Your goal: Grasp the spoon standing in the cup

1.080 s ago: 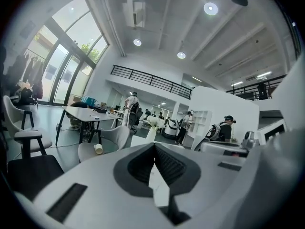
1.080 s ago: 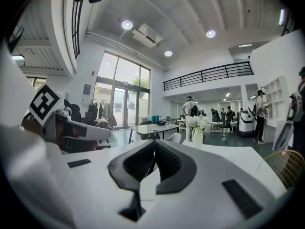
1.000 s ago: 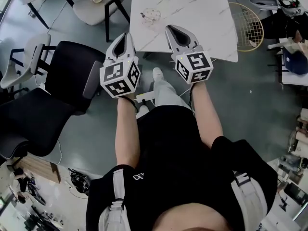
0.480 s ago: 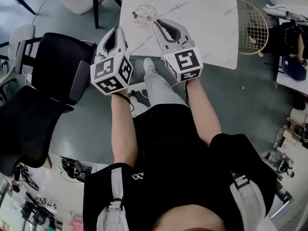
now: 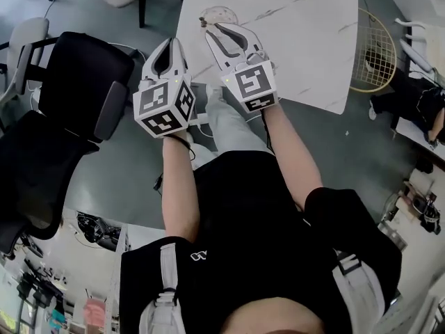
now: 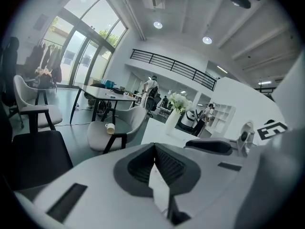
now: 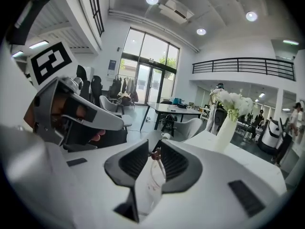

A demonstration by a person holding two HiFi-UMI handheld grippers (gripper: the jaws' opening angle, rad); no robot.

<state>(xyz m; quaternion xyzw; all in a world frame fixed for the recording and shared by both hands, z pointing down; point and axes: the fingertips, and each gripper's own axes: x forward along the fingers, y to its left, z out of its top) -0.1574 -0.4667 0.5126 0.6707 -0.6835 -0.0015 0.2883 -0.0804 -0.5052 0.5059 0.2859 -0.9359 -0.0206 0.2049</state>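
Head view: glass cup (image 5: 219, 12) with spoon (image 5: 203, 21) on marble counter (image 5: 299, 40), just ahead of right gripper (image 5: 220, 28); left gripper (image 5: 169, 44) beside it; black chair (image 5: 76, 89) at left. Left gripper view: fingers (image 6: 138, 163) together, empty. Right gripper view: fingers (image 7: 133, 163) opening, cup and spoon in the gap at tips, untouched; vase (image 7: 228, 123) beyond.

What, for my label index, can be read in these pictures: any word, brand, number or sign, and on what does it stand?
No readable word or number anywhere.
Left cube and right cube: black-and-white square marker patterns, not text.
Black shirt: small white logo, too small to read.
Glass cup: faint reddish marks, too blurred to read.
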